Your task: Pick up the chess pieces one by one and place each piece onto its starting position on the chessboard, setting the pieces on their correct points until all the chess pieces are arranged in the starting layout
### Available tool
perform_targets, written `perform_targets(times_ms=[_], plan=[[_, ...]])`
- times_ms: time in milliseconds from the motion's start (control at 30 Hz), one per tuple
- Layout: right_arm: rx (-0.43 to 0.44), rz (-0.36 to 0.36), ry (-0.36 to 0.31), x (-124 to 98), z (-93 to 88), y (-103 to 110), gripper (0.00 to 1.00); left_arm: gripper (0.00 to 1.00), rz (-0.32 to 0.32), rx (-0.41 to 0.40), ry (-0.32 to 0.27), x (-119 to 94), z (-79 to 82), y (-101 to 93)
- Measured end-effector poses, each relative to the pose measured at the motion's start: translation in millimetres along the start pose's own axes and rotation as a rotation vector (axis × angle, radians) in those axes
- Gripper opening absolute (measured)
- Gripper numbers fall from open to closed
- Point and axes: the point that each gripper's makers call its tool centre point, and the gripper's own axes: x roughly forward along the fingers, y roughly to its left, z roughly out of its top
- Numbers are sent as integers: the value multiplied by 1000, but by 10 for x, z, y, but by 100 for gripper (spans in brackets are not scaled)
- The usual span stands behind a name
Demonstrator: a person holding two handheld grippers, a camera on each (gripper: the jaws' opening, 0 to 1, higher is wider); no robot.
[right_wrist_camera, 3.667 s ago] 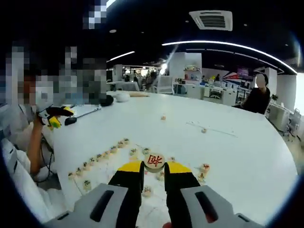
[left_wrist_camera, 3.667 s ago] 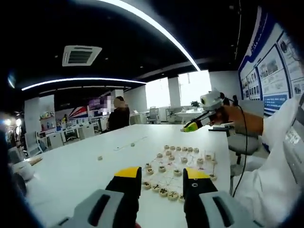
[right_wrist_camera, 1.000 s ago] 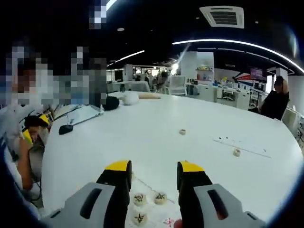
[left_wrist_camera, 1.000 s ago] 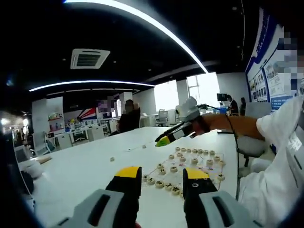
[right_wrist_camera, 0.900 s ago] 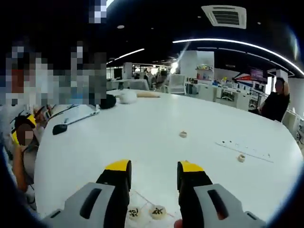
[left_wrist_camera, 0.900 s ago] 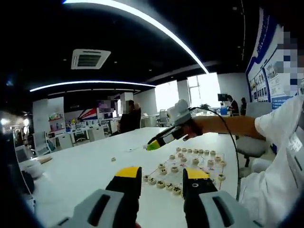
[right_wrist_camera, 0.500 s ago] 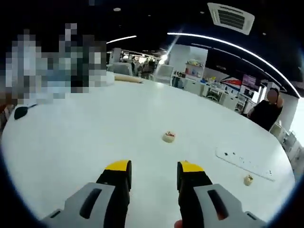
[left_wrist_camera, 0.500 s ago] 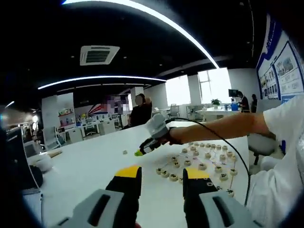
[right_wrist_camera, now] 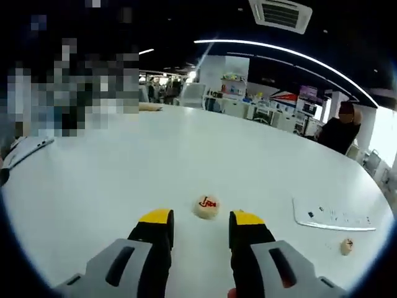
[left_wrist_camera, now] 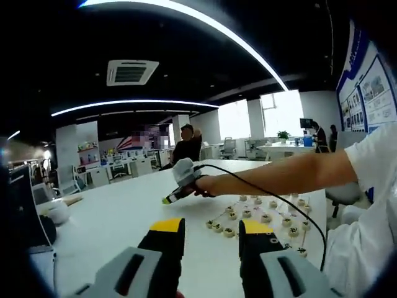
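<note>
a round pale chess piece with a red character (right_wrist_camera: 207, 206) lies flat on the white table (right_wrist_camera: 124, 186), just ahead of the right gripper (right_wrist_camera: 202, 218) and in line with the gap between its yellow-tipped jaws. those jaws stand apart with nothing between them; the piece sits beyond the tips, near but not touching as far as the right gripper view shows. a second small loose piece (right_wrist_camera: 347, 246) lies off to the right, near a flat white strip (right_wrist_camera: 335, 217) on the table.

in the left gripper view, the rows of set pieces (left_wrist_camera: 260, 217) stand on the board lines, beyond the left gripper (left_wrist_camera: 211, 227), whose jaws are also parted and hold nothing. the person's right arm (left_wrist_camera: 273, 177) reaches across above those pieces, a black cable (left_wrist_camera: 273, 192) trailing under it, and the right gripper shows at its end, pointing down toward the table away from the board.

a person in dark clothes (right_wrist_camera: 338, 133) sits at the far side of the table. office desks and ceiling light strips lie behind.
</note>
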Motion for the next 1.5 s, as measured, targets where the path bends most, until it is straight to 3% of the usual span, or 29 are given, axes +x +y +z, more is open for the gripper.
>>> perform_targets(times_ms=[100,200,433,467,567,600,733,833,1000,1100,1267,1300,1433,1500], plan=[[-19,-16,-5,97,-8,19,26,36,1,0,-7,-16,19,8],[-28,-21,21,117,-38,45,2,36,10,6,-11,-9,31,28],[-57,14,21,-75,-31,110,3,36,-5,12,-5,33,19,-6],[-50,7,12,-75,-8,89,7,36,-3,10,-7,27,27,-6],[-49,4,-36,-27,96,86,36,36,-1,13,-19,-22,62,-11],[-43,5,-40,0,107,100,40,36,0,13,-21,-28,66,-5],[-13,-2,-16,163,62,110,38,36,12,5,-28,-23,63,68],[19,-10,-6,220,23,85,18,36,10,1,-23,-5,32,78],[23,6,-3,143,27,77,18,36,4,2,-24,-9,33,74],[60,54,-11,-84,64,148,18,36,6,-2,-30,-19,43,77],[49,121,-18,-482,146,139,18,36,0,6,-21,7,35,28],[46,136,-27,-737,124,170,18,36,-3,8,-18,16,37,5],[5,169,-43,-1300,115,29,18,36,-24,17,-15,62,55,-94],[-10,198,-63,-1714,39,10,18,36,-53,20,-19,101,74,-177]])
